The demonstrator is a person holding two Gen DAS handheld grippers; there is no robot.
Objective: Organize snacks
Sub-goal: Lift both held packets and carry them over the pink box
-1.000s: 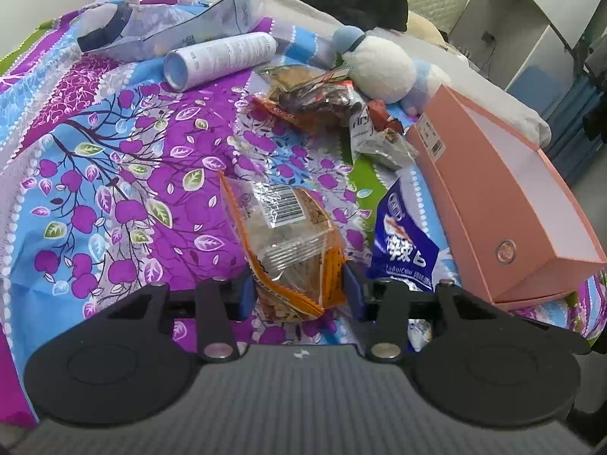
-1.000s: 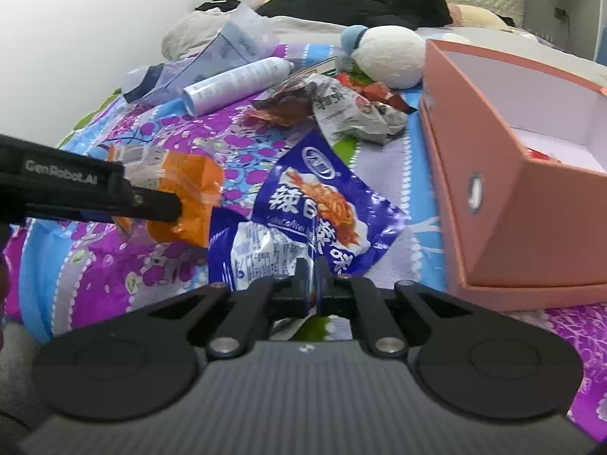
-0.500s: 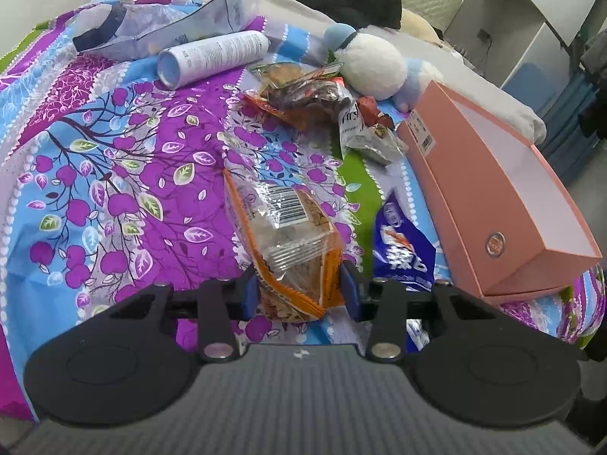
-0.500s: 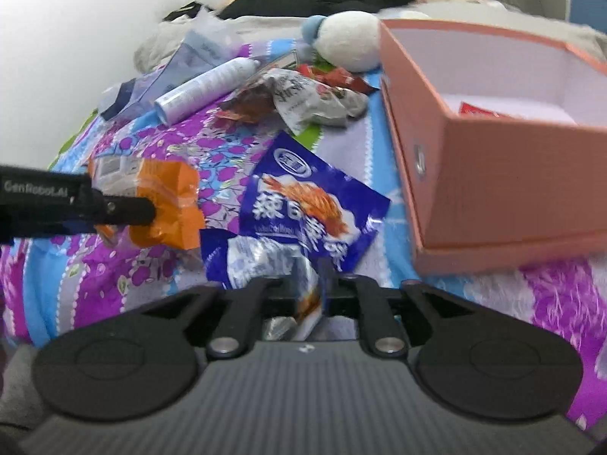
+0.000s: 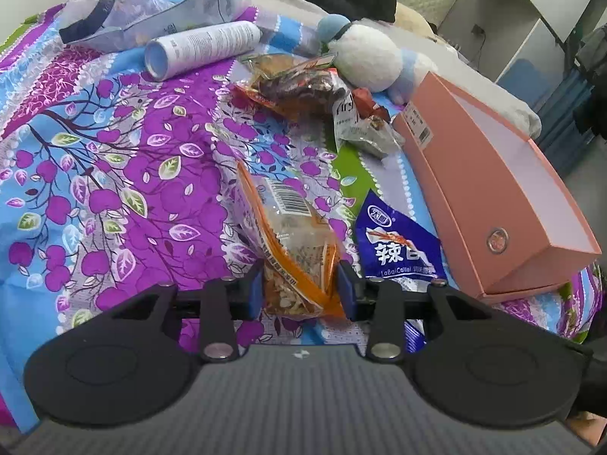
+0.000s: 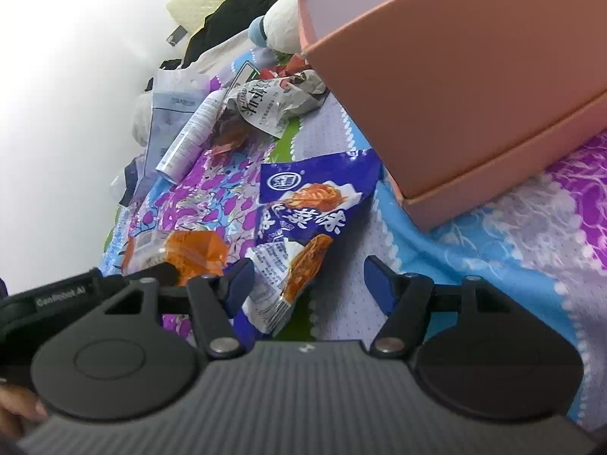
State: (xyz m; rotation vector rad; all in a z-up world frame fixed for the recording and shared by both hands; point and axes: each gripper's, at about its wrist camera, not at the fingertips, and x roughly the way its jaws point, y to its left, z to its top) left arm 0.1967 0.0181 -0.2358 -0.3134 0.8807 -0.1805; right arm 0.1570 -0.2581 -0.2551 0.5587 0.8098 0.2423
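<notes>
Right gripper [image 6: 307, 280] fingers, pinched together a second ago, are opening over the blue packet [image 6: 303, 220] at lower centre; left gripper [image 5: 299, 288] keeps closing on the orange bag [image 5: 292, 250].

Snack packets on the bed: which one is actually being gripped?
The orange-edged clear packet, pinched by the left hand-held gripper; the blue packet lies loose.

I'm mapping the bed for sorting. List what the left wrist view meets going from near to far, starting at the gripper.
left gripper → orange snack bag → dark red snack bag → white tube → grey pouch
</notes>
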